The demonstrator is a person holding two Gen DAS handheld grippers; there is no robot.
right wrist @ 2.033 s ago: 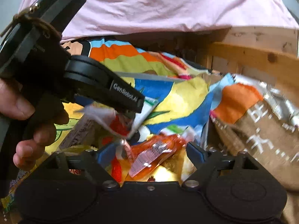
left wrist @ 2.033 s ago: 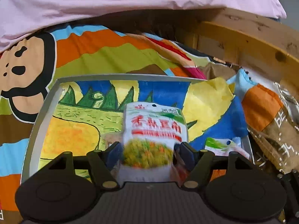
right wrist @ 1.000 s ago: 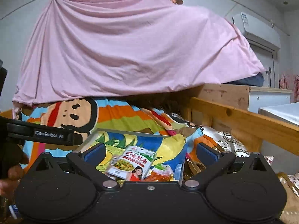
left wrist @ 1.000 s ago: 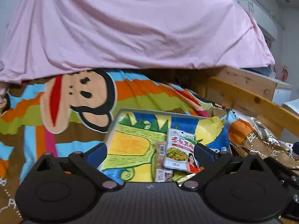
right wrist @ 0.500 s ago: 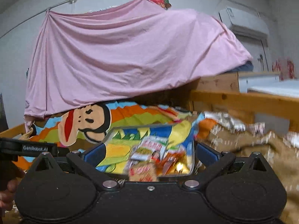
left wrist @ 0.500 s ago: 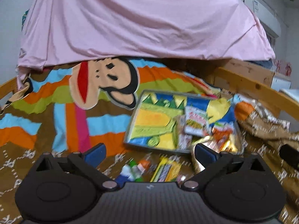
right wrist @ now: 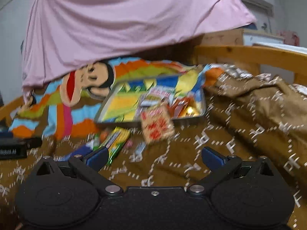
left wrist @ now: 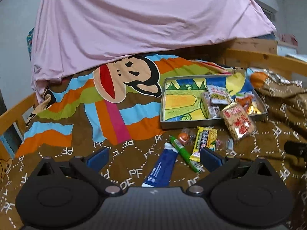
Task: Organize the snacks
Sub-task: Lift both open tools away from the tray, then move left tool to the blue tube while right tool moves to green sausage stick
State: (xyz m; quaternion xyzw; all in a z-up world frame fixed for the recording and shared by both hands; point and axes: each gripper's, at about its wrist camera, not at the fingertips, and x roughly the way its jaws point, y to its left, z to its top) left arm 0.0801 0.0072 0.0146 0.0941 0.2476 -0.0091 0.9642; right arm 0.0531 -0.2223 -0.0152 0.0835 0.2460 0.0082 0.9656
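Sharply seen from left wrist: blue toothpaste tube (left wrist: 160,170) between spread, empty left claw (left wrist: 153,156) fingers. Blurred from right wrist: right claw (right wrist: 153,156) likewise spread, empty, above brown patterned bedspread (right wrist: 239,134).

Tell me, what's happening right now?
Both jaws open, empty. Tray part-filled; red-and-tan packet leans over its rim. Toothpaste tube and toothbrush lie among loose snacks.

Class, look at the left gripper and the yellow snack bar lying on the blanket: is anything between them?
Partly. The blue tube and green toothbrush lie on the blanket between the open left gripper and the yellow snack bar. The toothbrush crosses just in front of the bar's near end.
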